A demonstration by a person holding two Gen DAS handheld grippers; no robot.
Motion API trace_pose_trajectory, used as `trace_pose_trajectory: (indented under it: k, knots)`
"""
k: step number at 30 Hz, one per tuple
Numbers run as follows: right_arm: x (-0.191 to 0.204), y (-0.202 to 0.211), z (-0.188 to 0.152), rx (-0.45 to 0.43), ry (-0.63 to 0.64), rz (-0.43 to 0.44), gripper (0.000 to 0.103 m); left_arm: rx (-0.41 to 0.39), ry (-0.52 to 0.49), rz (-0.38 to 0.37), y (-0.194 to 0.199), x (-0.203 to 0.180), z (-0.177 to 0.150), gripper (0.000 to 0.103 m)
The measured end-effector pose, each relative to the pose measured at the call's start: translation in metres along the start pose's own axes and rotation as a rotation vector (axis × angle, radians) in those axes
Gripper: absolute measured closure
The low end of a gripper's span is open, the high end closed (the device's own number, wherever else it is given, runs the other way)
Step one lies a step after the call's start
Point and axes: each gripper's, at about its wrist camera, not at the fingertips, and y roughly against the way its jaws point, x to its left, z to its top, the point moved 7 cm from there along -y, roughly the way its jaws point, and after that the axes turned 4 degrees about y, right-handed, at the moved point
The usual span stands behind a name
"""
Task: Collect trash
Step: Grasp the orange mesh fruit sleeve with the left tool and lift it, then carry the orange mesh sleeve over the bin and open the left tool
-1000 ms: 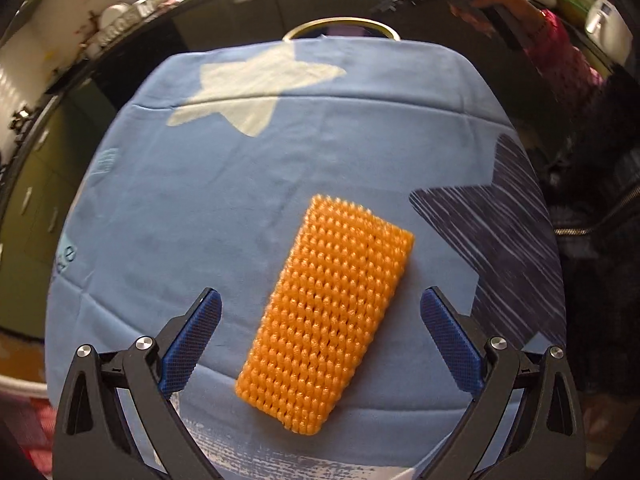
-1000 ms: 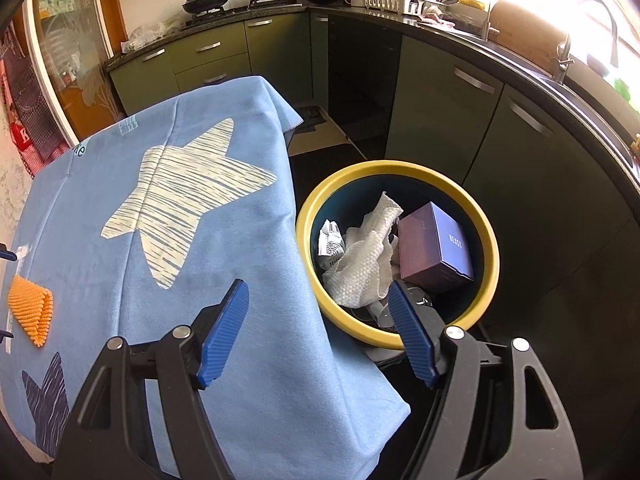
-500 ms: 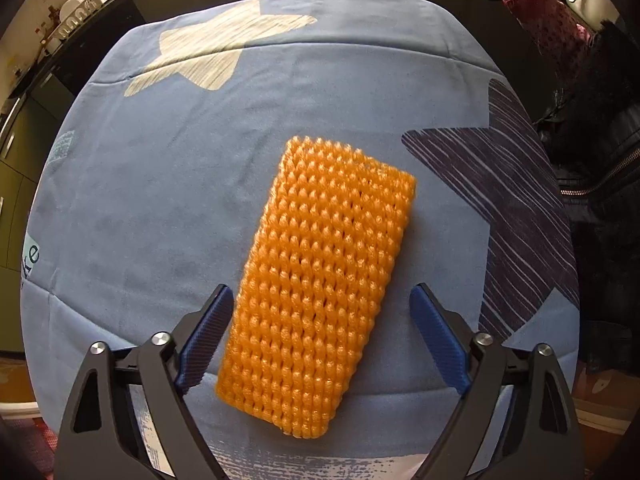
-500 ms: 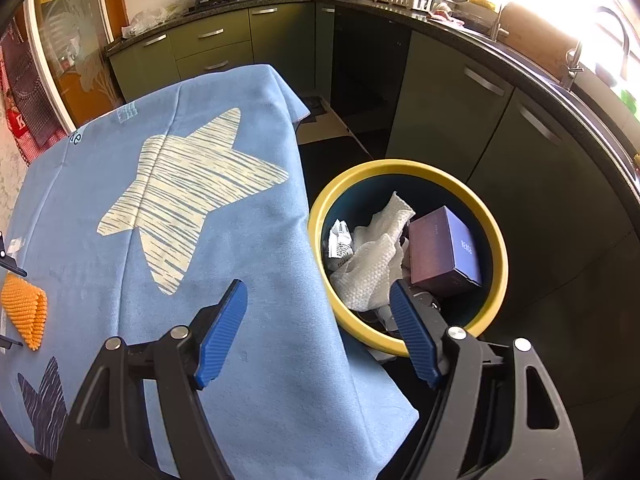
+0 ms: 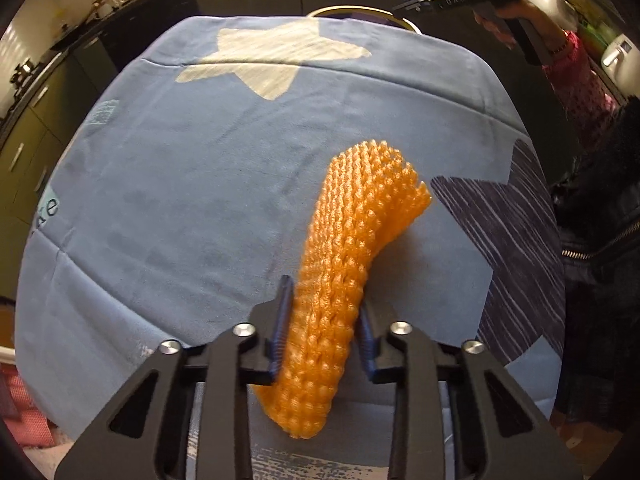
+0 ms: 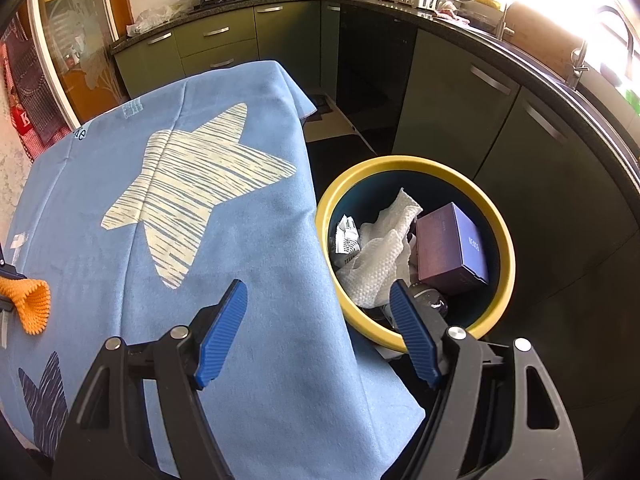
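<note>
Around the table stands a kitchen with dark green cabinets and a black counter, and on the floor just beside the table is a yellow-rimmed trash bin, which already holds crumpled white paper and a purple box. Over the table lies a blue cloth with star prints; it looks soft and could drag if something pulls on it. On this cloth, near the person's side, is the orange foam net, the last trash in view. It appears very light and soft: it folds and bulges upward under the squeeze, so it should not slip easily, but a grip at the middle is safer than at one edge. The left gripper is clenched on its near part. The right gripper hangs released, with nothing between its pads, over the table edge near the bin.
</note>
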Motion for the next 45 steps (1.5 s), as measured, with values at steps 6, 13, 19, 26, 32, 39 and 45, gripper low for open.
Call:
trace_pose_trajectory:
  k: [6,13,19,26,32,39,45]
  knots:
    - [-0.006,0.005,-0.003,-0.006,-0.003,0.006,0.033,-0.018,0.022,0.093,0.019,-0.005,0.01,0.089]
    - [-0.026,0.017,-0.014,-0.018,-0.007,-0.02,0.033,-0.075,0.099,0.161,0.042,-0.022,0.059,0.089]
    - [-0.059,0.032,-0.028,-0.043,-0.05,-0.047,0.033,-0.134,0.179,0.09,0.043,-0.047,0.136,0.089]
    - [-0.104,0.051,-0.056,-0.08,-0.136,-0.054,0.033,-0.142,0.262,-0.025,0.002,-0.078,0.25,0.089]
    - [-0.137,0.054,-0.087,-0.084,-0.226,-0.036,0.032,-0.134,0.377,-0.089,-0.052,-0.095,0.342,0.088]
    - [-0.155,0.048,-0.104,-0.081,-0.279,-0.013,0.032,-0.125,0.525,-0.049,-0.118,-0.096,0.405,0.083]
    - [-0.158,0.043,-0.107,-0.079,-0.29,-0.001,0.031,-0.106,0.71,-0.025,-0.168,-0.083,0.414,0.064]
